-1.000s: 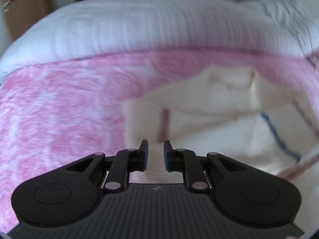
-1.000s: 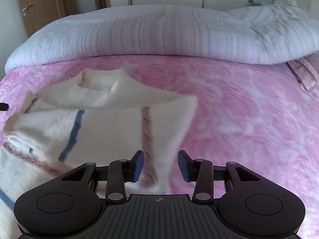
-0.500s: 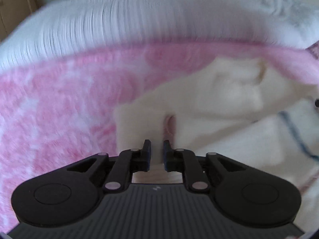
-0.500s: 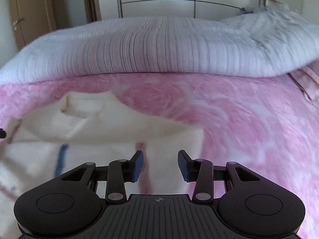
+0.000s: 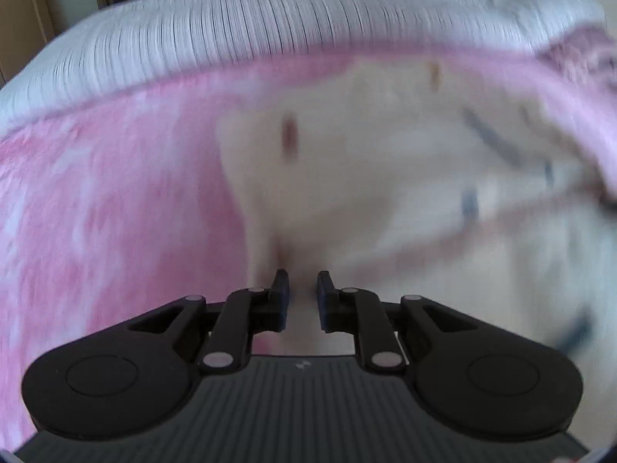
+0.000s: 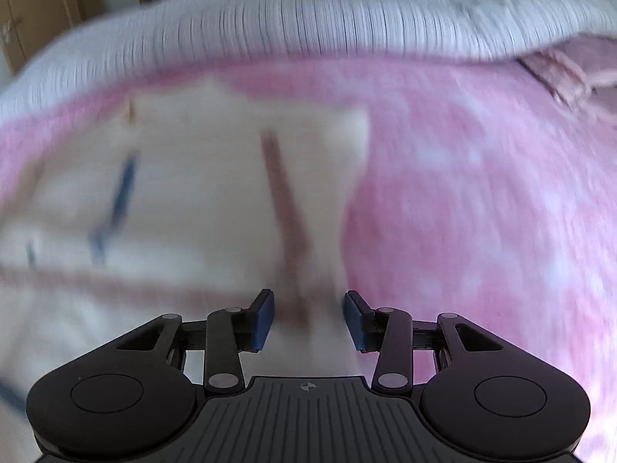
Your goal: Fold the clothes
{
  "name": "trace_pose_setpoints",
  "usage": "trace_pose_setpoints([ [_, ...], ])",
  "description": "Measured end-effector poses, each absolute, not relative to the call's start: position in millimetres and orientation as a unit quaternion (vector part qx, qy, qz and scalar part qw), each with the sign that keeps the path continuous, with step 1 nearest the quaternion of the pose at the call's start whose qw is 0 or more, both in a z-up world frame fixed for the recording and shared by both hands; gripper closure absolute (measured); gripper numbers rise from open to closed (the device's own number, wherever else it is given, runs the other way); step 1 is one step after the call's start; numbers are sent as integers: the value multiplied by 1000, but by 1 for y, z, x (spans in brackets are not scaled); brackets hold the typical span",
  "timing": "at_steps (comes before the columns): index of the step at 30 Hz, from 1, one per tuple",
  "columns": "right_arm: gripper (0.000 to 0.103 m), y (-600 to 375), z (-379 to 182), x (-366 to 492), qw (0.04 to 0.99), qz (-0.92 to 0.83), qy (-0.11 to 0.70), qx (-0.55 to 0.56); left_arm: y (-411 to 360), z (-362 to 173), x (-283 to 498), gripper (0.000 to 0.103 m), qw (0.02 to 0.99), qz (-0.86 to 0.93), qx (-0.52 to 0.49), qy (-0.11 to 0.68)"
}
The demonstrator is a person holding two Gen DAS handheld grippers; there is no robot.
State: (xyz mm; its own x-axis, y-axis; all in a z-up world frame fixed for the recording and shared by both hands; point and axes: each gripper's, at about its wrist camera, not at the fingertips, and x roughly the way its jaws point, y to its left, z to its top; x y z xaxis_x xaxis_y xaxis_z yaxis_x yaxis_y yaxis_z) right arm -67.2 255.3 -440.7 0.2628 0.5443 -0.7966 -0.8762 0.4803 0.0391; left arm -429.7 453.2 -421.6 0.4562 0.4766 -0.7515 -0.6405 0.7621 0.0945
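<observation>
The sweater is a cream knit, thick and fuzzy, with thin blue and brownish-pink stripes; I judge it soft, light and floppy, apt to sag and stretch wherever I lift it, so I would take it by an edge through both layers, one corner in each tongs. It lies partly folded on the bed, filling the middle and right of my left view and the left and middle of my right view. Both pictures are smeared, so fine weave is lost. My left tongs stand a little apart with cream cloth between them; whether they pinch it I cannot tell. My right tongs are spread wide astride a brown stripe, pinching nothing. Under it is a plush pink blanket, and along the top a ribbed white duvet.
</observation>
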Motion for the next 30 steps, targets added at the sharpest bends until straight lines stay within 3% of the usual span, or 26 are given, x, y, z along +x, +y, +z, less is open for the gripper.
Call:
trace_pose_setpoints([
  [6, 61, 179, -428, -72, 771, 462, 394, -190, 399, -416, -480, 90, 853, 343, -84, 386],
  [12, 61, 160, -401, -112, 767, 529, 319, -174, 384, -398, -477, 90, 873, 327, -96, 349],
  [17, 61, 122, -426, -172, 766, 507, 337, -203, 334, -419, -503, 90, 860, 314, -102, 389],
  [24, 61, 8, -419, -251, 794, 458, 360, -176, 242, -409, -586, 90, 850, 342, -148, 372],
  [30, 61, -24, -412, -290, 793, 419, 407, -170, 188, -394, -614, 90, 826, 384, -189, 367],
])
